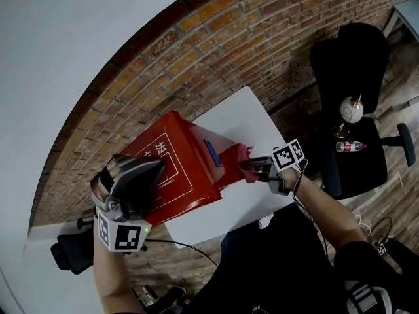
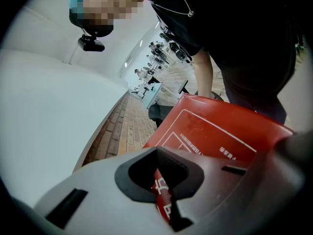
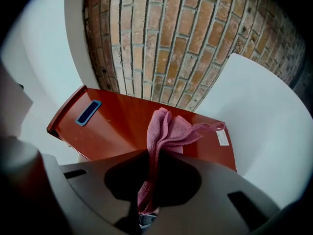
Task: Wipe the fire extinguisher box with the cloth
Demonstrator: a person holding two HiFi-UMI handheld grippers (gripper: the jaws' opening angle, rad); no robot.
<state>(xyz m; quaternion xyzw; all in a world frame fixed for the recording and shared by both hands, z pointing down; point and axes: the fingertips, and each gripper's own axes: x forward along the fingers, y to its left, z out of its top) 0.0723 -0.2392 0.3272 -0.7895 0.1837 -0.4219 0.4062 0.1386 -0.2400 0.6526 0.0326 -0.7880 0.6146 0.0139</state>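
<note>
The red fire extinguisher box [image 1: 180, 165] stands tilted on a white table [image 1: 245, 120], its printed front face toward my left. My left gripper [image 1: 156, 173] is at the box's near left part. In the left gripper view, that left gripper [image 2: 164, 192] is shut on a thin red edge of the box [image 2: 220, 131]. My right gripper [image 1: 250, 168] is shut on a pink cloth [image 1: 238, 158]. The bunched cloth [image 3: 168, 133] rests against the box's plain side [image 3: 117, 126], to the right of a blue recessed handle [image 3: 88, 112].
A brick wall [image 1: 216, 51] runs behind the table, with a white wall [image 1: 59, 51] to the left. A black office chair [image 1: 350, 84] stands at the right, with a bottle [image 1: 350, 146] and a white round object [image 1: 351, 110] on its seat. A cable [image 1: 180, 244] hangs below the table.
</note>
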